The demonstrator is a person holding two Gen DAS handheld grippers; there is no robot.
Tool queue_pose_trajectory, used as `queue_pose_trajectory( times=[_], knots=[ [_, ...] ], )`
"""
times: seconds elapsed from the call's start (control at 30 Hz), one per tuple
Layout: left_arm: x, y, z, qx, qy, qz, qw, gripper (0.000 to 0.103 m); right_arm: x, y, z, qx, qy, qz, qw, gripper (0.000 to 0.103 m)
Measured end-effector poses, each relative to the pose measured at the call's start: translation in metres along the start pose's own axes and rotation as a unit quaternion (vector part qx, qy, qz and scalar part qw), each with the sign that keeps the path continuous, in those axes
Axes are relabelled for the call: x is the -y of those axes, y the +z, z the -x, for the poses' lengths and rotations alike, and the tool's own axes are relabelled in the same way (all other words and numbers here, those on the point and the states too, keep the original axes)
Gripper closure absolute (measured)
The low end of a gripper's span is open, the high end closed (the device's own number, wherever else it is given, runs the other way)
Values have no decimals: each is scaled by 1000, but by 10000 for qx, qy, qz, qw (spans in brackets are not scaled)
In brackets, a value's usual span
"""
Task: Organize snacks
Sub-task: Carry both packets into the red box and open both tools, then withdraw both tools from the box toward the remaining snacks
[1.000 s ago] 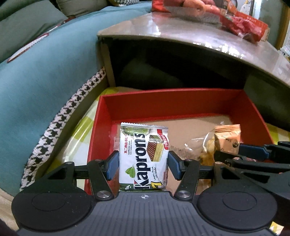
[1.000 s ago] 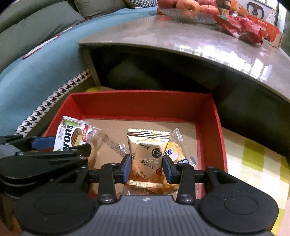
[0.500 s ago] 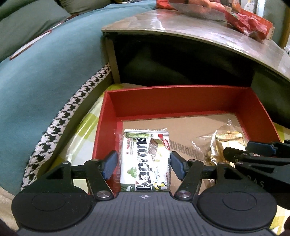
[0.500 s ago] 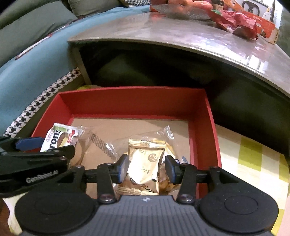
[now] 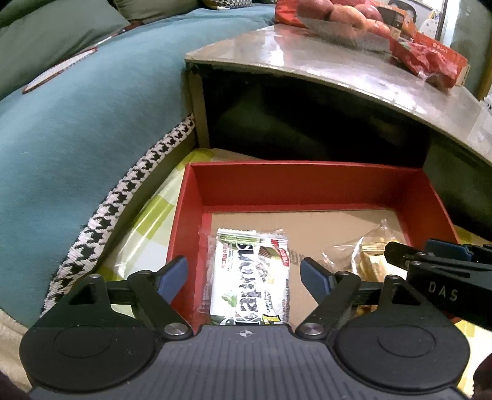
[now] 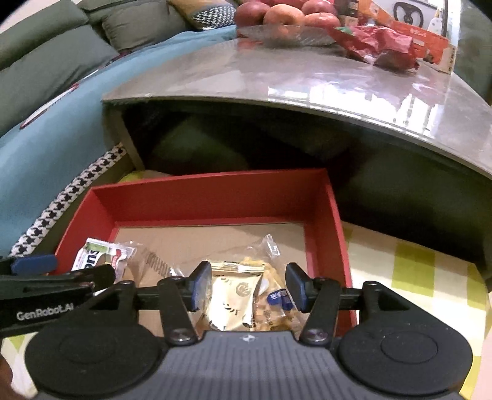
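Observation:
A red box [image 5: 295, 184] with a brown floor sits on a green-checked cloth. In the left wrist view a white Kaprons wafer pack [image 5: 250, 277] lies flat in the box's left part. My left gripper [image 5: 244, 278] is open above it, fingers clear of the pack. In the right wrist view a gold snack pack [image 6: 233, 295] lies on clear-wrapped snacks [image 6: 270, 277] in the box's [image 6: 212, 197] right part. My right gripper [image 6: 247, 287] is open above it, touching nothing. The Kaprons pack [image 6: 101, 254] shows at left.
A grey table [image 6: 276, 77] overhangs the box's far side, holding a bowl of apples [image 6: 286, 15] and red snack bags [image 6: 381, 43]. A teal cushion with houndstooth trim [image 5: 77, 123] is at left. The checked cloth [image 6: 415, 277] extends right.
Both grippers opened and let go of their packs. The Kaprons pack and the gold pack, held upright before, now lie flat in the box. Both grippers pulled back and up.

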State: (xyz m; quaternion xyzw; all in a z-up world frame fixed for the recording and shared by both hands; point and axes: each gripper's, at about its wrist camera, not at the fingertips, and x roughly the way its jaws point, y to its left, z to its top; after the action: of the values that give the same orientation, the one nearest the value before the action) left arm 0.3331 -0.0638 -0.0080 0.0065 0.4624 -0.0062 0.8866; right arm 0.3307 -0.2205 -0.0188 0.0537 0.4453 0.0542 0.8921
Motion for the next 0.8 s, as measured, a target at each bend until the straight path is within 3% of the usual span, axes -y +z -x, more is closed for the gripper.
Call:
queue_pose_trajectory(
  times=[0.43,0.8],
  knots=[
    [1,-11,36,213,-131,-43,9997,17,-8,-5,39,82,-65,148,9998,42],
    [4,-47,64,149,-389,-209,9989,17,-4,-40,73,-111,-127,120,9998,37]
  ],
)
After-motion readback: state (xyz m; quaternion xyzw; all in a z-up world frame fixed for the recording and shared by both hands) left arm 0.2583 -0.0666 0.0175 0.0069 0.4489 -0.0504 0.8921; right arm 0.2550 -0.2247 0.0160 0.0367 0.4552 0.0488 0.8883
